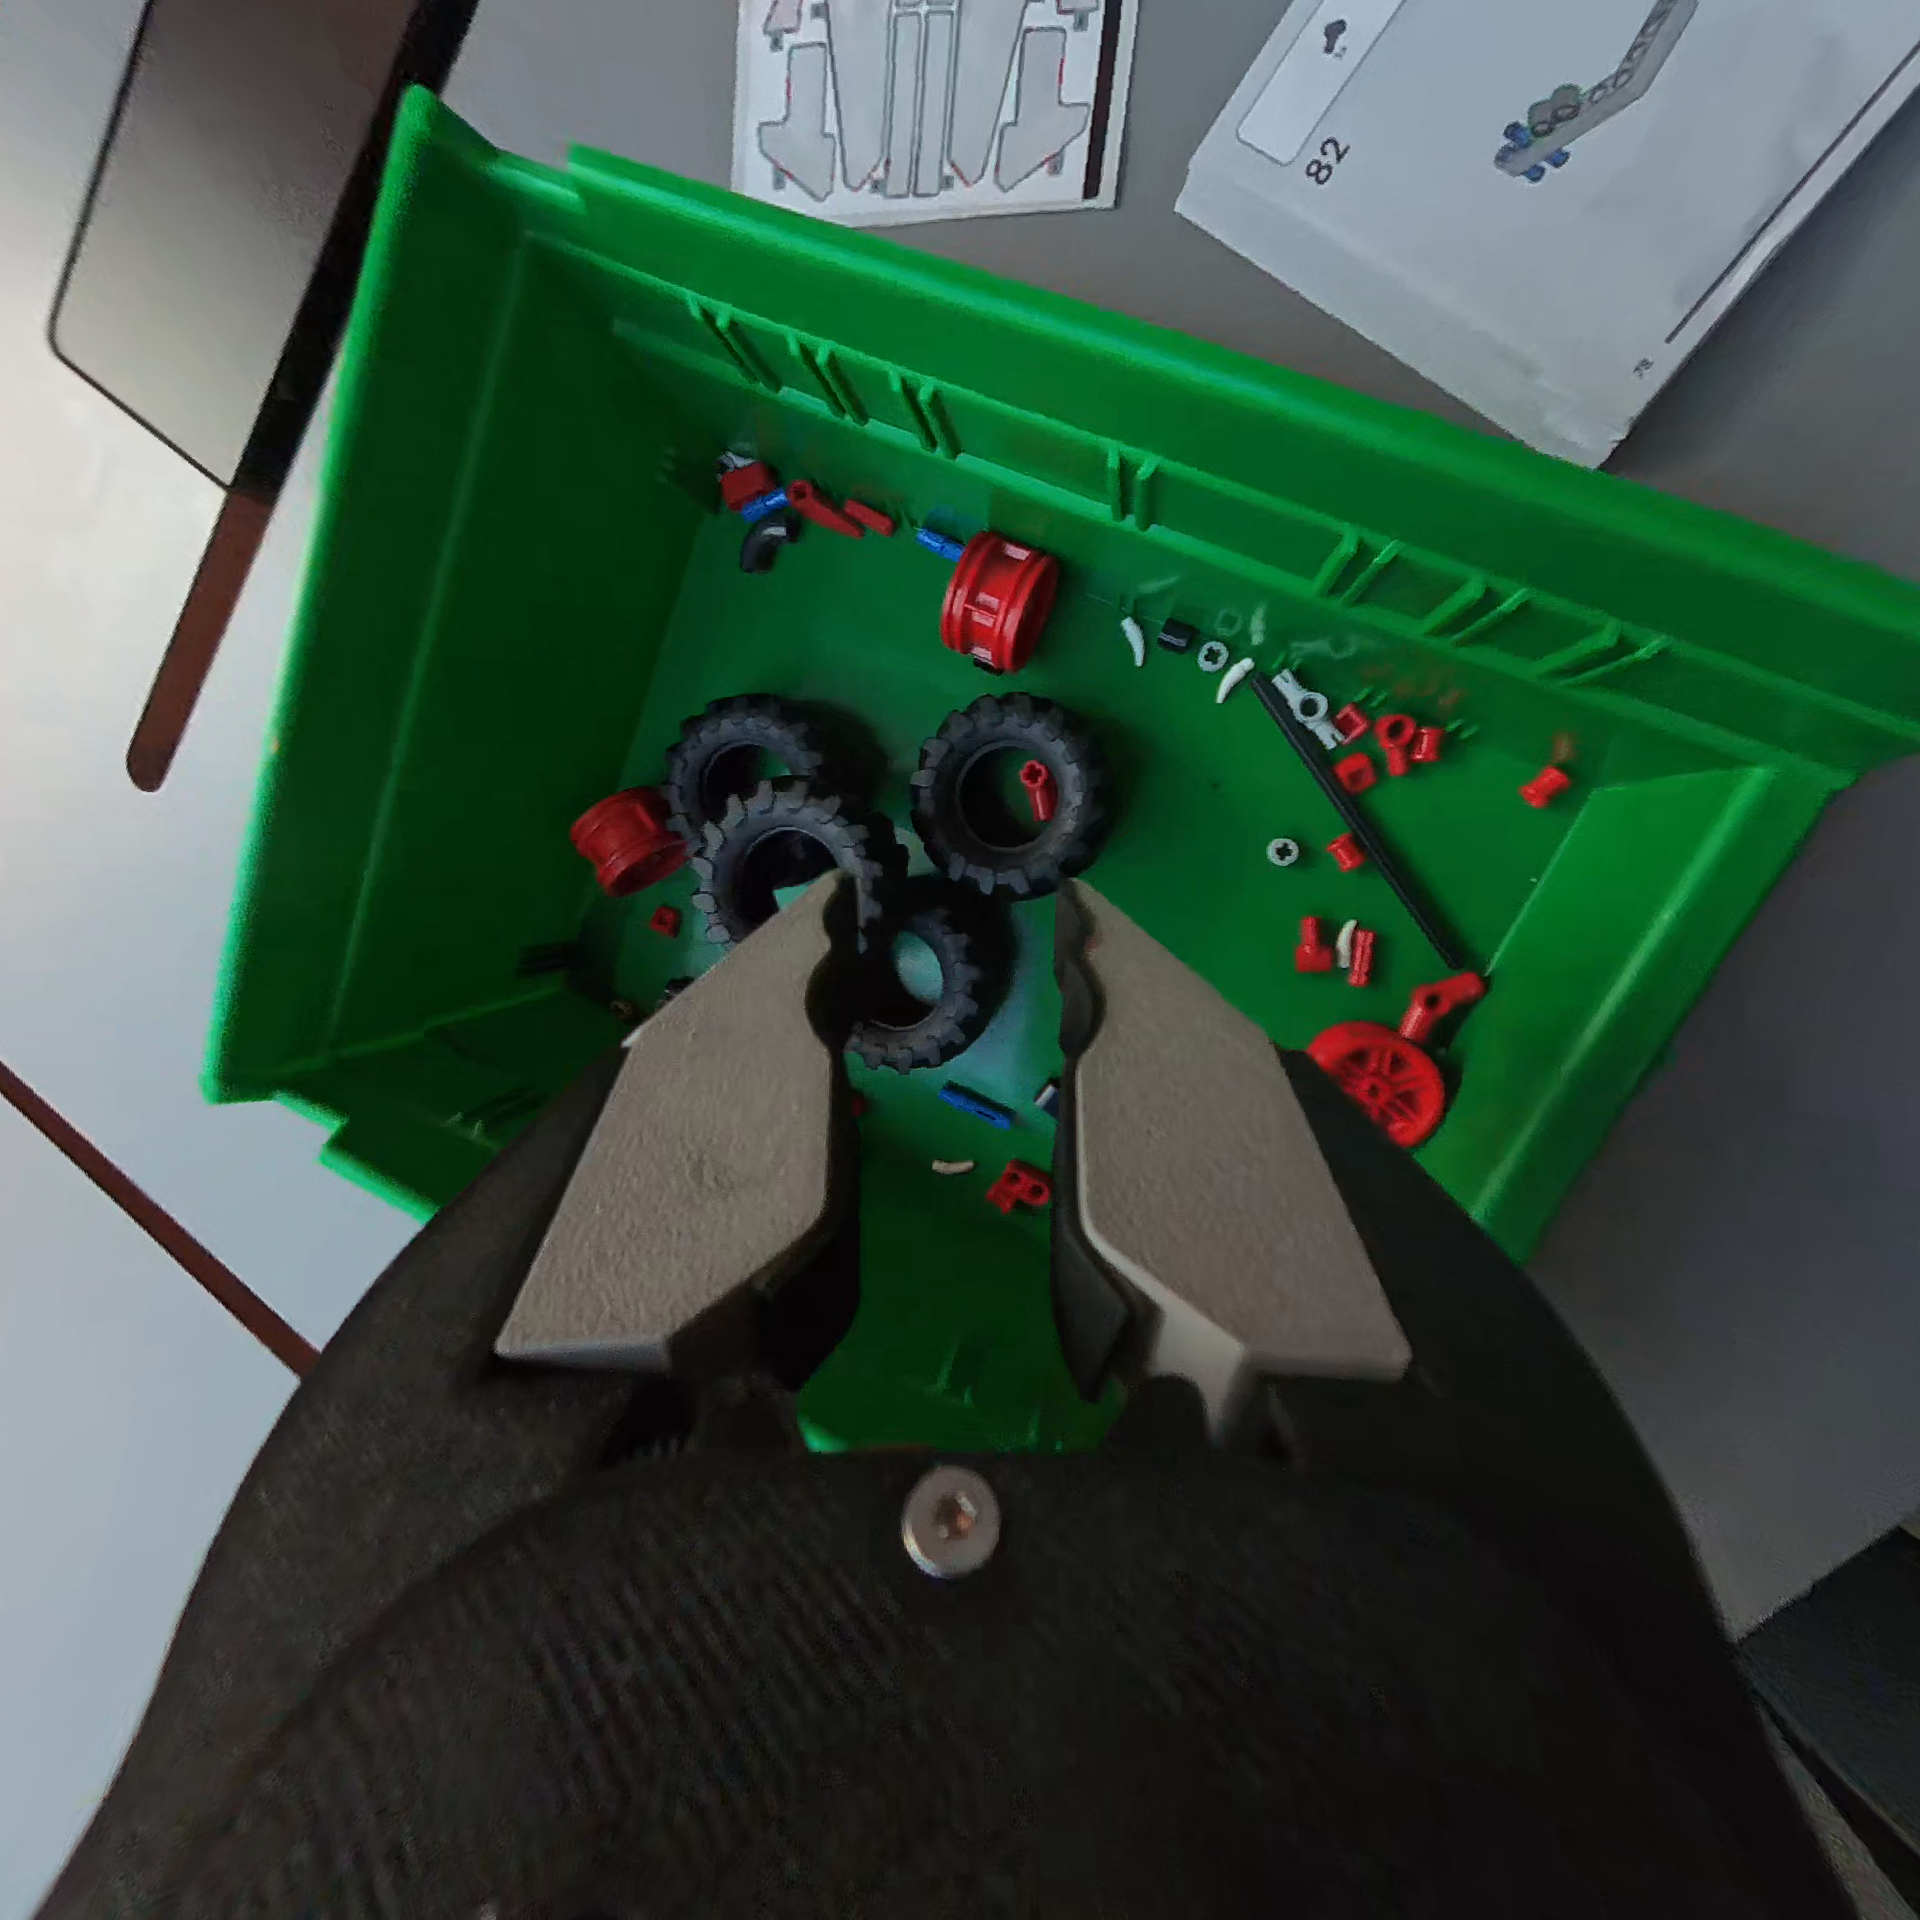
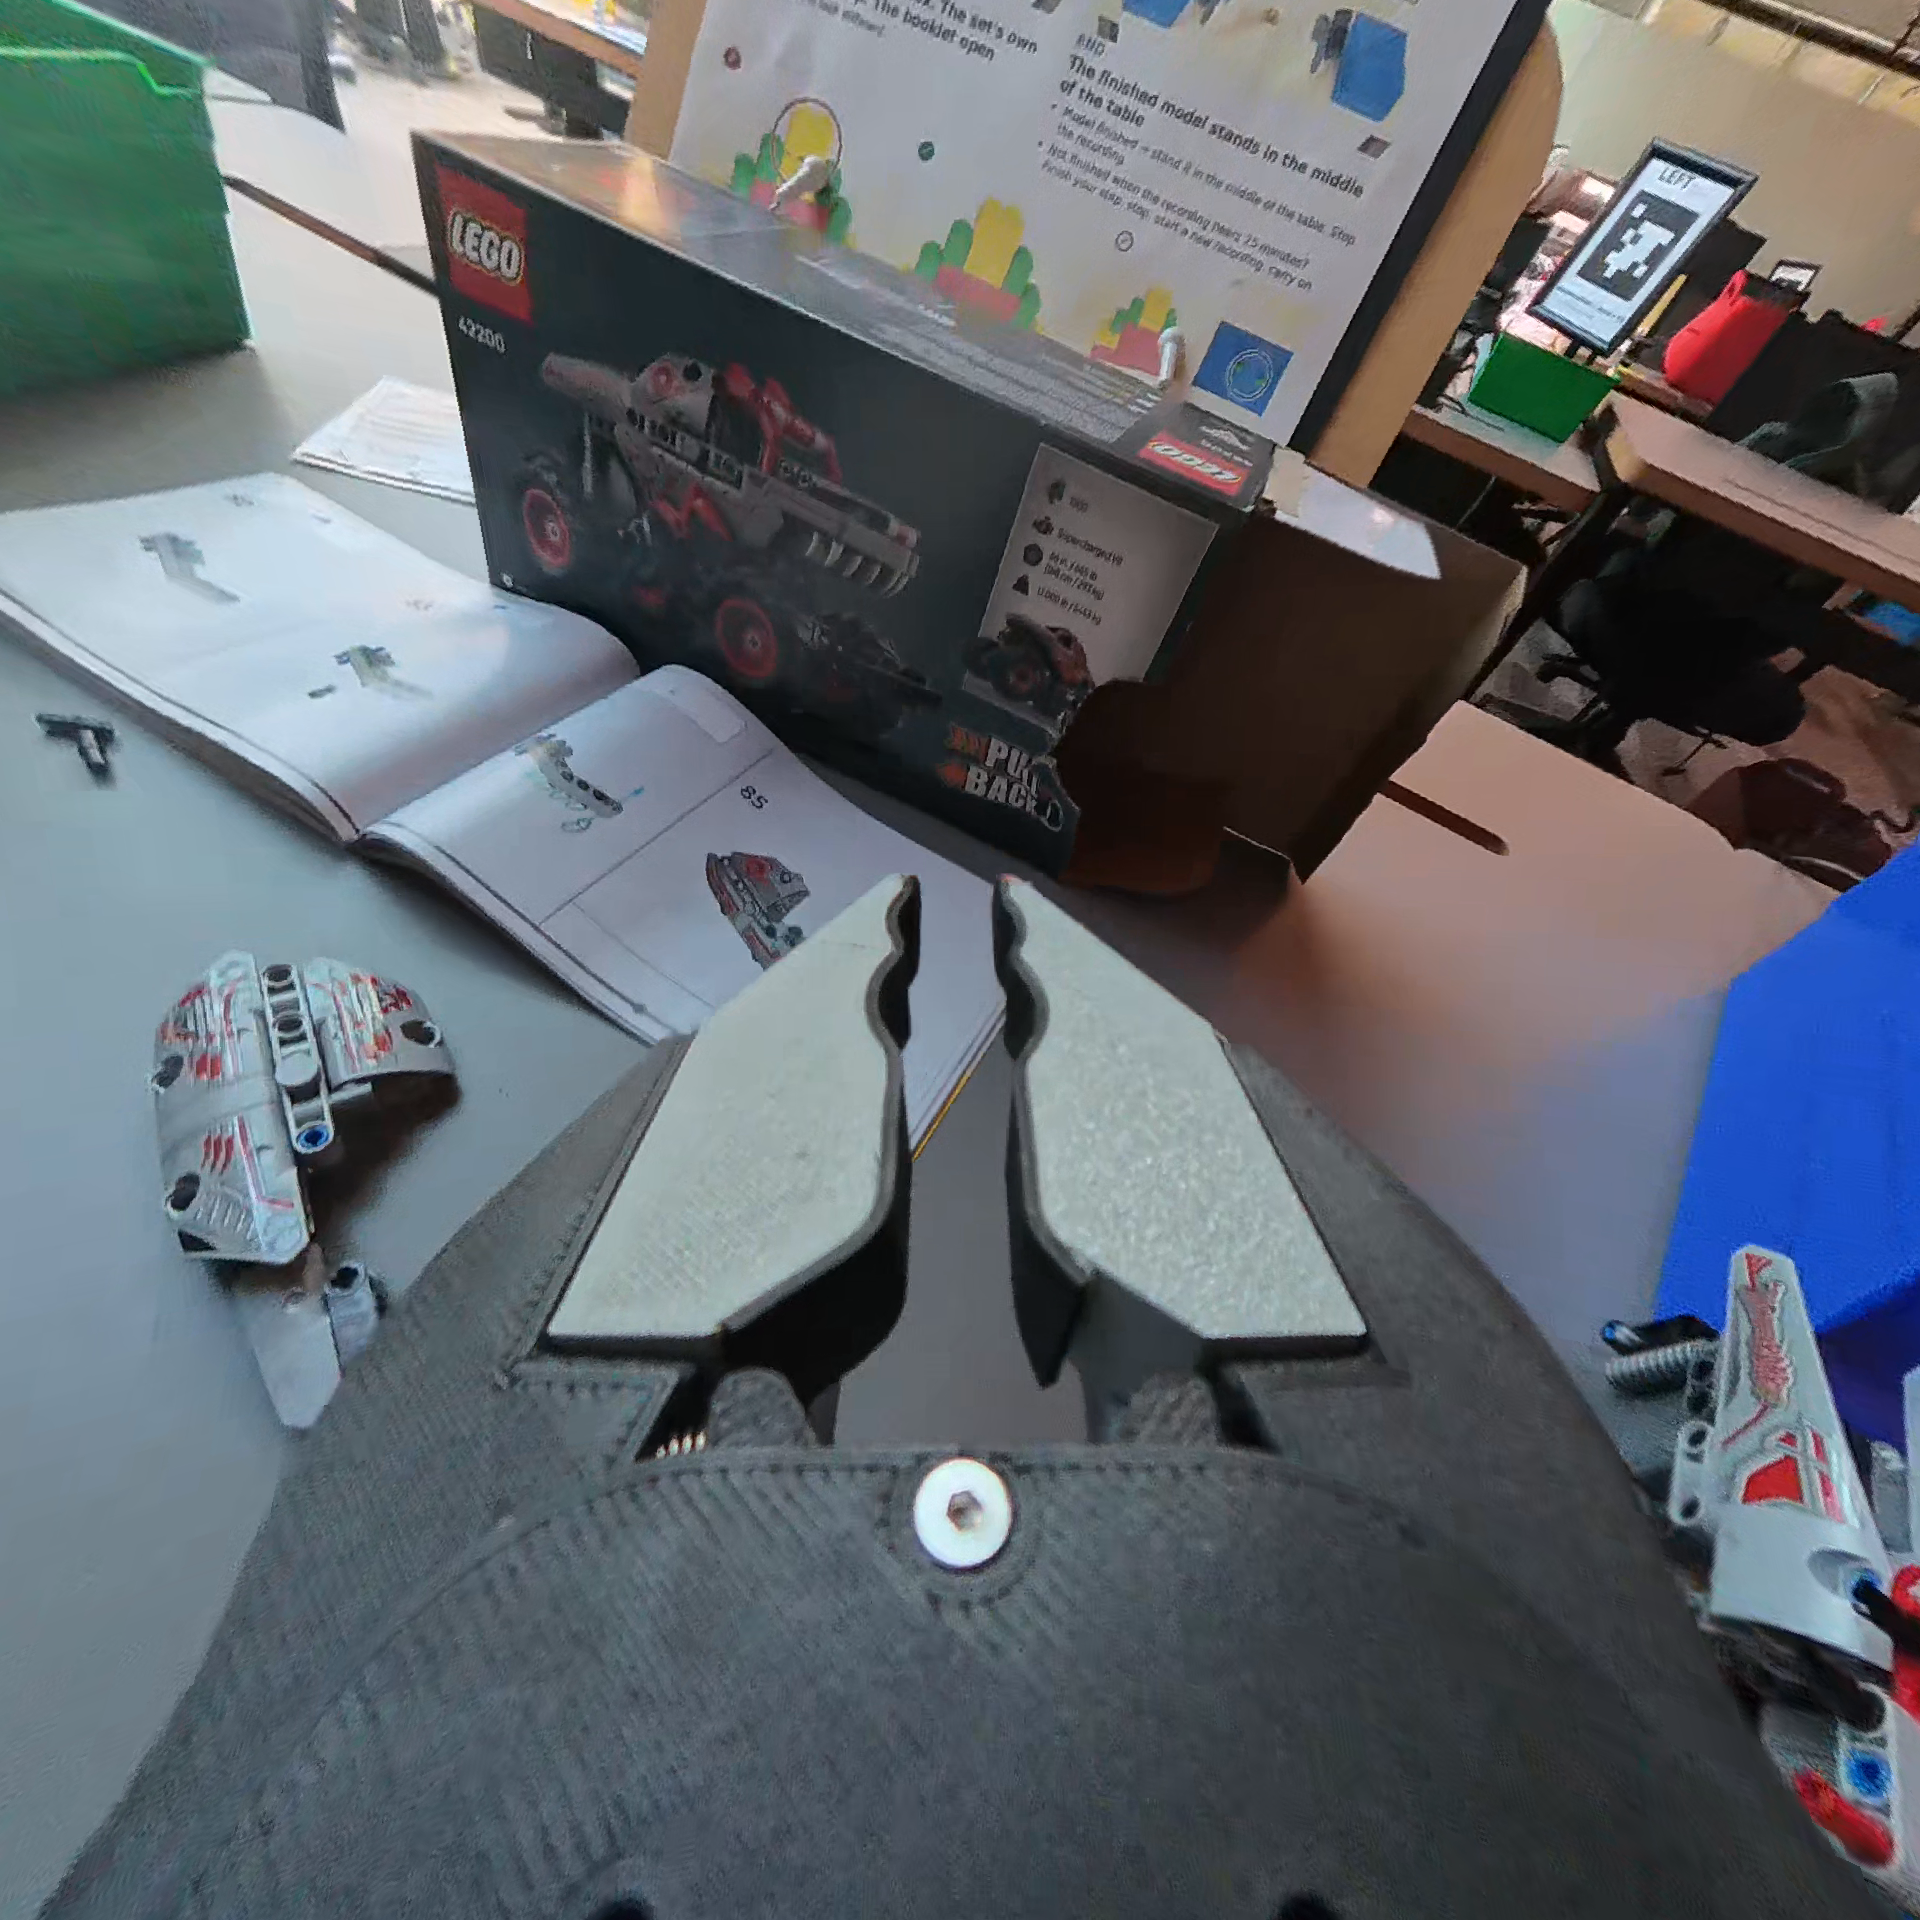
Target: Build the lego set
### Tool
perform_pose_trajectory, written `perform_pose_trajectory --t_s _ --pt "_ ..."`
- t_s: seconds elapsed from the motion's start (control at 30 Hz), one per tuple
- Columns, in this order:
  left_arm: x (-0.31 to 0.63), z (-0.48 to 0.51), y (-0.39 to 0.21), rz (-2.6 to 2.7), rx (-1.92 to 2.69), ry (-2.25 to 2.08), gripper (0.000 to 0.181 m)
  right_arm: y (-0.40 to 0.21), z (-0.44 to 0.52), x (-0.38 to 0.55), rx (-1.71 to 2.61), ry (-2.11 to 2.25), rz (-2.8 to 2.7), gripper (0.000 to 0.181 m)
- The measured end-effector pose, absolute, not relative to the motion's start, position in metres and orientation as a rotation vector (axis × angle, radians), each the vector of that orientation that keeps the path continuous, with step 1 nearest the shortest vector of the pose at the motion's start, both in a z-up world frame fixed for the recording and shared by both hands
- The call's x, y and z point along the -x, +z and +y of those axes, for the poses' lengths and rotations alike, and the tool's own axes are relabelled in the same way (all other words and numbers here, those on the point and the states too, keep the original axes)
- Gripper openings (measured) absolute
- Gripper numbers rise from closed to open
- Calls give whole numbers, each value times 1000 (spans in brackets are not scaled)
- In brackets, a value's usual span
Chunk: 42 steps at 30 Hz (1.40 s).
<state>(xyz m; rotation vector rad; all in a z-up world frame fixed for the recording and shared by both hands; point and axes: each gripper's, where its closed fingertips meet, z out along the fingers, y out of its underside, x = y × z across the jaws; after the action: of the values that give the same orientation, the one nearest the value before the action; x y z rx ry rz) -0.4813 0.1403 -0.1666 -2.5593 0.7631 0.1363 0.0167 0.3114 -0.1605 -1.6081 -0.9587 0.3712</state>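
Observation:
A green bin [image 1: 499, 520] holds several black tyres [image 1: 1008, 795], two red wheel hubs [image 1: 997, 613], a red spoked wheel [image 1: 1382, 1081], a long black axle [image 1: 1351, 821] and small red, blue and white pieces. My left gripper [image 1: 956, 904] is open over the bin, its fingertips either side of one black tyre [image 1: 914, 987] that sits against the left finger. My right gripper [image 2: 956, 894] is slightly open and empty above the table. A grey panel assembly with red decals [image 2: 281, 1101] lies to its left, and another grey assembly [image 2: 1787, 1507] lies at the lower right.
The open instruction booklet [image 2: 520, 748] lies ahead of the right gripper, with the set's box [image 2: 831, 468] standing behind it. A small black part [image 2: 83, 738] lies at the far left. A blue bin [image 2: 1818, 1091] is on the right. A sticker sheet [image 1: 925, 104] lies beyond the green bin. Some 55 centimeters of space lies between my two pairs of fingers. My right tips are roughly 20 centimeters from the grey assembly [image 2: 1787, 1507].

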Motion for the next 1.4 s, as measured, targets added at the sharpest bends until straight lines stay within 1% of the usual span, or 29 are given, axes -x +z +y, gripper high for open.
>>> perform_pose_trajectory --t_s 0.03,0.13,0.17,0.23,0.33,0.37,0.4,0.43,0.57,0.83,1.27,1.4 --pt "485 143 -162 758 2538 139 36 -159 314 -14 1612 391 -949 12" --pt "495 156 -148 737 2469 134 35 -149 318 -2 1593 465 -902 13" --pt "498 162 -143 722 2443 124 35 -142 319 2 1567 493 -879 18" --pt "498 169 -137 737 2418 65 25 -125 314 14 1488 575 -837 27" --pt "491 179 -130 793 2368 -15 8 -105 308 27 1408 699 -797 25" --pt "488 183 -126 798 2351 -49 2 -105 311 29 1421 705 -785 36" --pt "485 185 -124 809 2341 -85 0 -106 315 30 1437 699 -778 55" --pt "483 188 -122 813 2330 -111 0 -108 318 33 1451 692 -784 56" --pt "474 194 -130 839 2329 -209 0 -121 327 46 1479 647 -814 57" --pt "451 187 -160 920 2431 -356 0 -136 331 63 1499 704 -825 55" --pt "453 184 -158 931 2425 -325 0 -145 334 55 1501 680 -827 51" --pt "457 184 -156 910 2425 -328 3 -146 334 58 1490 678 -837 50"
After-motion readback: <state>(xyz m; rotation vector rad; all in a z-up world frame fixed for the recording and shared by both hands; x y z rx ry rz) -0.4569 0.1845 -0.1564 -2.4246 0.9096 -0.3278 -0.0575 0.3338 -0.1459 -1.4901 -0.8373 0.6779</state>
